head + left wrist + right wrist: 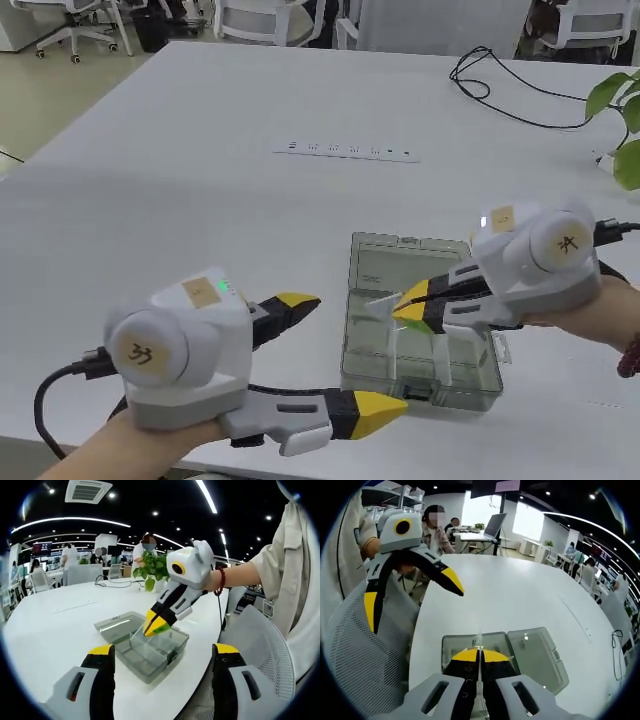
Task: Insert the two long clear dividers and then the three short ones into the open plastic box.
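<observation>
The open clear plastic box (480, 385) lies on the white table, its lid (385, 262) folded back on the far side. My right gripper (408, 305) hovers over the box's base, shut on a thin clear divider (380, 308) that it holds edge-on above the compartments. In the right gripper view the divider (480, 641) shows as a thin line between the shut jaws (480, 656), above the box (455, 645). My left gripper (345, 355) stands open and empty just left of the box. In the left gripper view the box (165, 652) lies ahead.
A white power strip (345, 151) lies mid-table, and a black cable (500, 90) loops at the far right. A green plant (625, 120) stands at the right edge. A mesh chair (265, 645) sits close to the table's near edge. People stand in the background.
</observation>
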{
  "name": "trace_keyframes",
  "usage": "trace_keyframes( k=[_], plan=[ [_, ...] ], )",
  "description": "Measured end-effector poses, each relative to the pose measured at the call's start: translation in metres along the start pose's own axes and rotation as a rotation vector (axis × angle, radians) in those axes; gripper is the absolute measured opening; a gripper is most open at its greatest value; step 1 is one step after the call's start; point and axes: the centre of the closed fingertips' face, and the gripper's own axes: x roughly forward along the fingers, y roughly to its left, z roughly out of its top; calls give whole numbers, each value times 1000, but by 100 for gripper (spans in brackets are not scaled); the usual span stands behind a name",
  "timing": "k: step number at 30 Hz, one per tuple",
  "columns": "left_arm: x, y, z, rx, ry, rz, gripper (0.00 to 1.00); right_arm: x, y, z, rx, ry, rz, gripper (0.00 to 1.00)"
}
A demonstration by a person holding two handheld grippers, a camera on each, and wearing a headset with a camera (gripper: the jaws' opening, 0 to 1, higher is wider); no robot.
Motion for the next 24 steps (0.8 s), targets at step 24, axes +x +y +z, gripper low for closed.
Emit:
trace_keyframes(
  k=[24],
  plan=[
    [-1, -1, 1, 38, 11, 11, 82, 31, 8, -8, -118, 177, 117, 2]
  ],
)
